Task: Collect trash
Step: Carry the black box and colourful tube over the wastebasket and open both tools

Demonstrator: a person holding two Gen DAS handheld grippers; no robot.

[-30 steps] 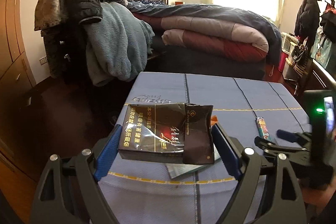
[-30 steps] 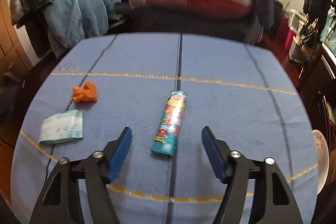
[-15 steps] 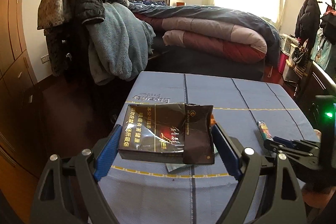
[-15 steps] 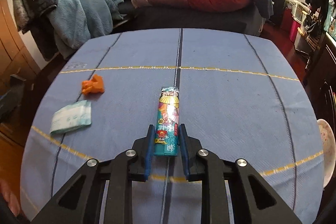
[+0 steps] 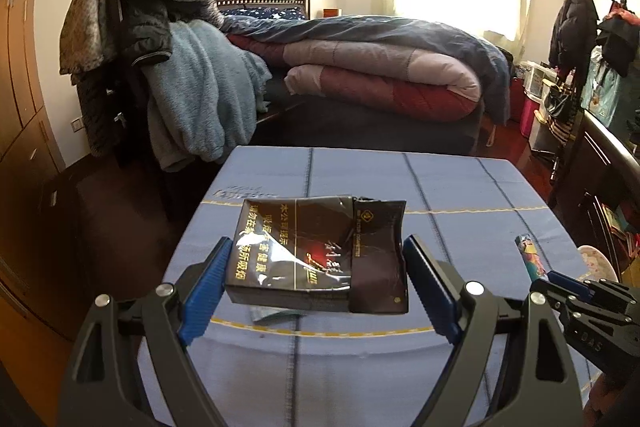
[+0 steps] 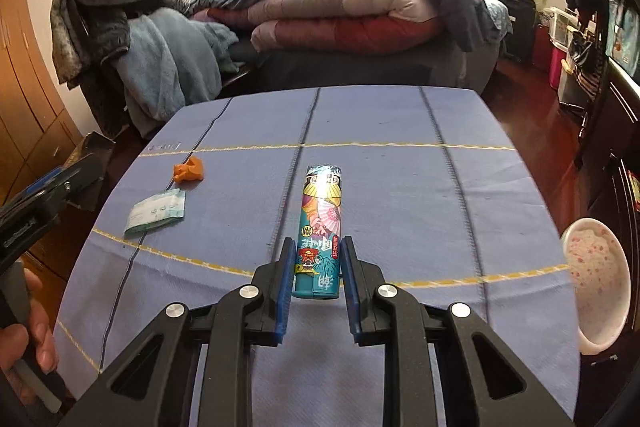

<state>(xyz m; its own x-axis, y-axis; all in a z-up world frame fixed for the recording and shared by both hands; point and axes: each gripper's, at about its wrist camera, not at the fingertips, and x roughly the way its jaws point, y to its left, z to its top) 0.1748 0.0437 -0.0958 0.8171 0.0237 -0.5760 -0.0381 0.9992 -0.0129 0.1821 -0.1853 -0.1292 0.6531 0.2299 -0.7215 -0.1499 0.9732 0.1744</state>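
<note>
Right gripper [image 6: 314,279] clamped on teal snack tube [image 6: 320,227], above blue tablecloth [image 6: 400,187]. Left gripper [image 5: 316,279] spread wide, gripping black cigarette pack [image 5: 316,251] over same cloth.

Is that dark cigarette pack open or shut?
Open: the dark cigarette pack, held in the left gripper, has its torn top flap splayed out.

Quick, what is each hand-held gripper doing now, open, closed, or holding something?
Left hand-held gripper: spread wide, closed on the dark cigarette pack.
Right hand-held gripper: closed on the colourful tube wrapper.
</note>
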